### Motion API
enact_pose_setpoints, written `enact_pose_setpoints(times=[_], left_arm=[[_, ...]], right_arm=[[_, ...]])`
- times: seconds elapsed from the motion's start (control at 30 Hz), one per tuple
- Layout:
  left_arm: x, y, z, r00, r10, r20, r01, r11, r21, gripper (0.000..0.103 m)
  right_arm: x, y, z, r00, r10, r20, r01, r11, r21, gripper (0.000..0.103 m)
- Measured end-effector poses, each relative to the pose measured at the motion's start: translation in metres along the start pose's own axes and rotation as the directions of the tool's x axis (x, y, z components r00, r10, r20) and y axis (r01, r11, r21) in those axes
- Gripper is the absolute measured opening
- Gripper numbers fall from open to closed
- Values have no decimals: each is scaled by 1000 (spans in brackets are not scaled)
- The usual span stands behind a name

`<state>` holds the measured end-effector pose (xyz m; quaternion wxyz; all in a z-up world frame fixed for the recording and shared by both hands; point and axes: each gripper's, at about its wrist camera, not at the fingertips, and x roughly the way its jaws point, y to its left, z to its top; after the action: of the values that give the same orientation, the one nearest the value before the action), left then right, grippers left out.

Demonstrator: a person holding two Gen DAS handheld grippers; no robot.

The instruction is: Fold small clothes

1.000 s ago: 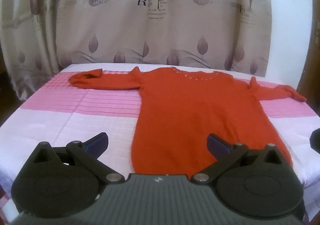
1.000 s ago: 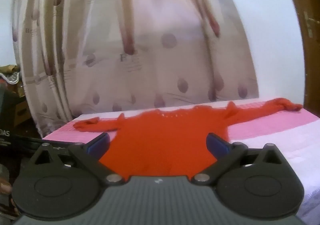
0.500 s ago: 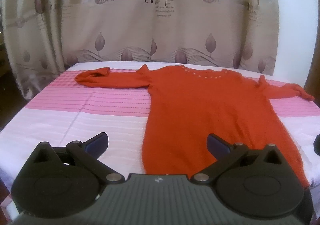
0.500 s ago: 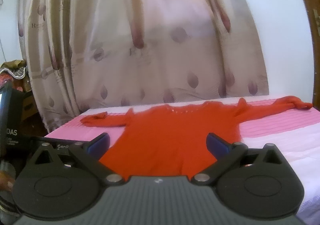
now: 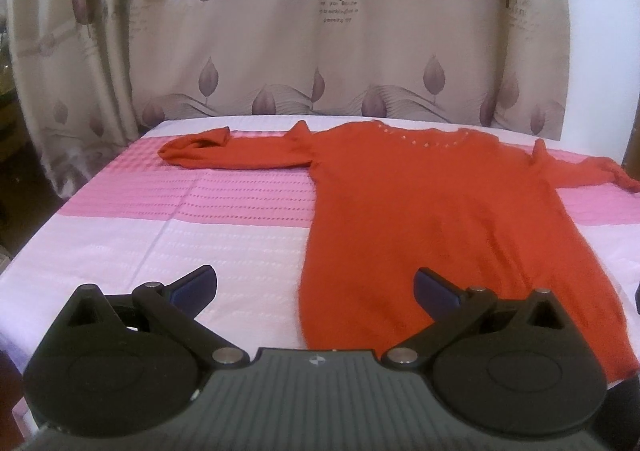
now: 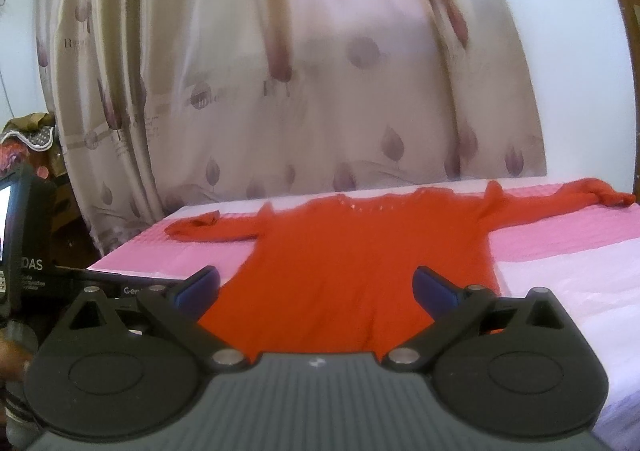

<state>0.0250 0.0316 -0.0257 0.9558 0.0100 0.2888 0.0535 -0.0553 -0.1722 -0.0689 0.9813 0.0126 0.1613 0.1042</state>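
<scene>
Sweater [image 5: 432, 219] flat on bed [image 5: 160, 235] — ahead of both open grippers | untouched

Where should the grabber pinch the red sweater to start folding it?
Probably the cuff of the spread-out sleeve on the red sweater, coming from the left edge of the bed. That sleeve lies flat, pointing sideways with bare cover around it, so open fingers could slip on and carry it across the body.
</scene>
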Motion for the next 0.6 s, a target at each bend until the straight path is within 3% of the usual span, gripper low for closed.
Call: enact_pose_setpoints(times=[0.3, 0.6], left_arm=[[32, 26, 10, 1000, -23, -8, 23, 1000, 15, 103], [113, 115, 57, 989, 125, 75, -127, 991, 33, 96]], right_arm=[[22, -1, 0, 998, 3, -60, -3, 1000, 0, 103], [58, -2, -8, 989, 21, -148, -19, 1000, 14, 103]])
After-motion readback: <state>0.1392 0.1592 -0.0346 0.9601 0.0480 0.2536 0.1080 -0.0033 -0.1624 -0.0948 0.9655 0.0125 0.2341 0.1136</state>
